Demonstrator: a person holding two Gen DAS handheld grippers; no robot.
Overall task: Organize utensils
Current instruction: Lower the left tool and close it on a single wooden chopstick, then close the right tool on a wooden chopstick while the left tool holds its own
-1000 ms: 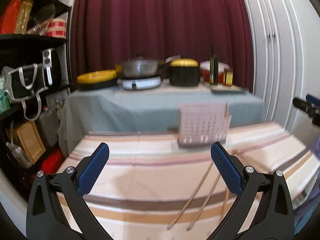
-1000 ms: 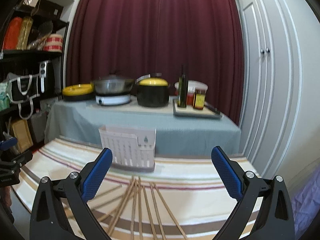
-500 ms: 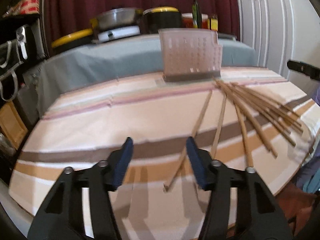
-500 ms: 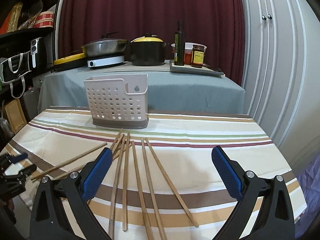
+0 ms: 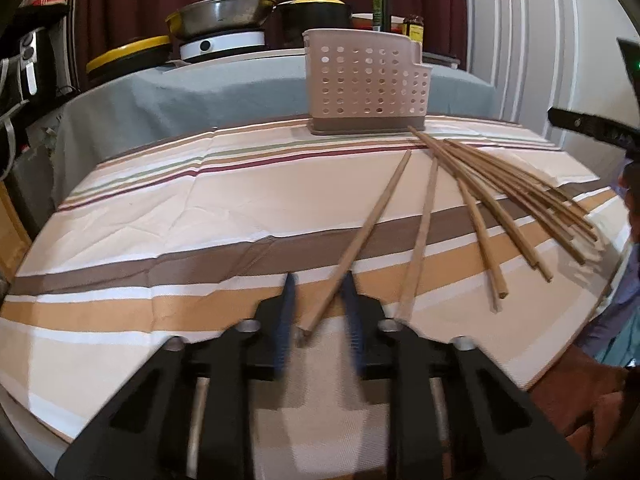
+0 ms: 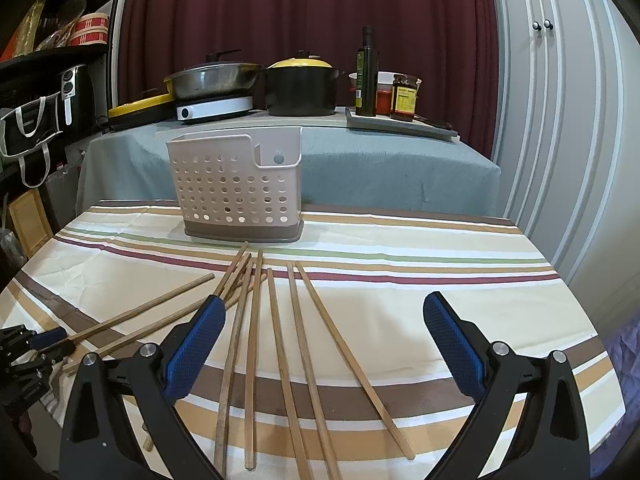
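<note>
In the left wrist view, one chopstick (image 5: 362, 236) is seen with its near end between the blue pads of the left gripper (image 5: 318, 320), low in the middle. The jaws are nearly closed around it, but a firm hold cannot be told. Its long line runs up and right toward the holder (image 5: 364, 84). The right gripper (image 6: 324, 344) is wide open and holds nothing.

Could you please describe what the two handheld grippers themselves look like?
Both the left gripper and the right gripper have glossy black angular plastic arms with triangular cut-outs and silver pivot bolts. Each finger carries a textured blue pad. No cables or markings are visible.
</note>
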